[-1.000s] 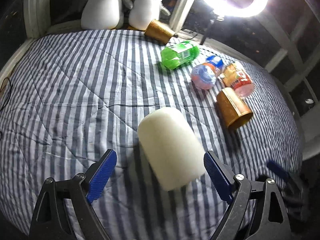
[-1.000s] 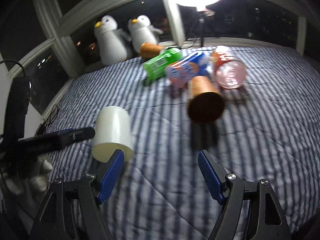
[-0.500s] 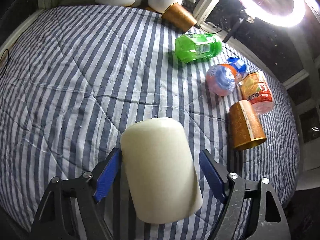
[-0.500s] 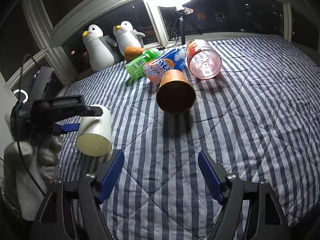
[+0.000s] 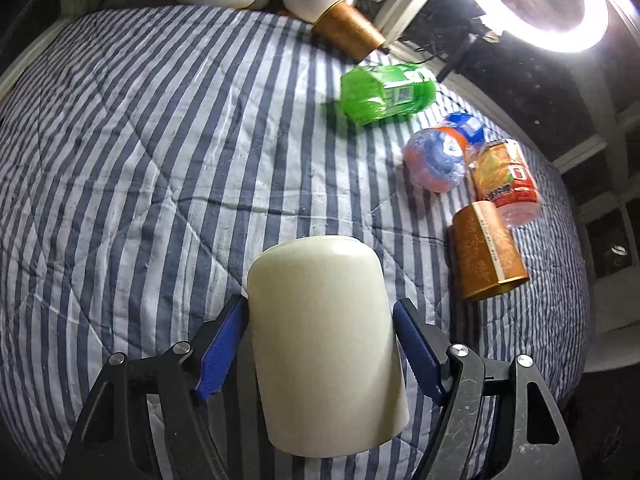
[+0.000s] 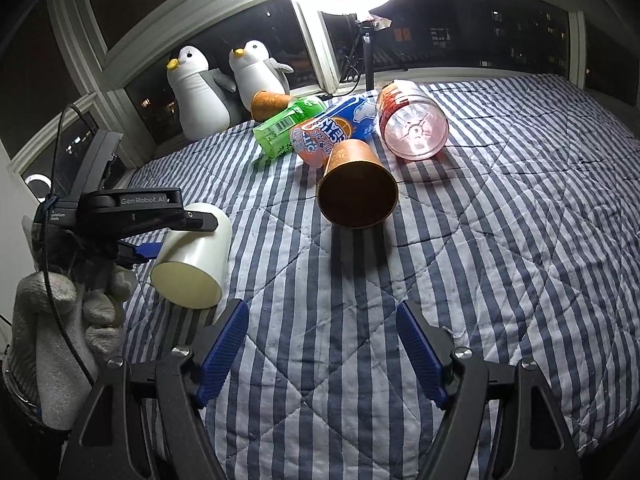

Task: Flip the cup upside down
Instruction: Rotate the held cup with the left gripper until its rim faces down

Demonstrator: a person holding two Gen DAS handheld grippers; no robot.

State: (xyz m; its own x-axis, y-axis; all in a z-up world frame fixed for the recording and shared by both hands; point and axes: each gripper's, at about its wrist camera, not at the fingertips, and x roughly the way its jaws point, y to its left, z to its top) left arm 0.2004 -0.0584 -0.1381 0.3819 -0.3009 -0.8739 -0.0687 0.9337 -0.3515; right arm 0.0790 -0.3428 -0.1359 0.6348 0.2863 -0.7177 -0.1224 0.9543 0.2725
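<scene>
Now, in the left wrist view, the white cup point(image 5: 324, 344) fills the lower middle of the frame, lying between the blue pads point(image 5: 222, 350) of the left gripper point(image 5: 320, 350). The left pad touches its side; the right pad sits just beside it, and I cannot tell if it presses. The cup lies over the striped blanket point(image 5: 140, 160). At the right side lies a brown cup point(image 5: 486, 252) on its side, with three bottles above it: an orange one point(image 5: 506, 184), a blue and orange one point(image 5: 438, 156) and a green one point(image 5: 386, 94). A ring light point(image 5: 544, 4) shines in the upper right.

In the right wrist view, the right gripper point(image 6: 322, 354) is at the bottom, spread apart with nothing between its fingers. The white cup is at the middle left, tilted, its end facing the camera, held by the left gripper at its upper side. A gloved hand point(image 6: 60, 316) is below it. Two penguin toys point(image 6: 224, 84) stand in the upper left.
</scene>
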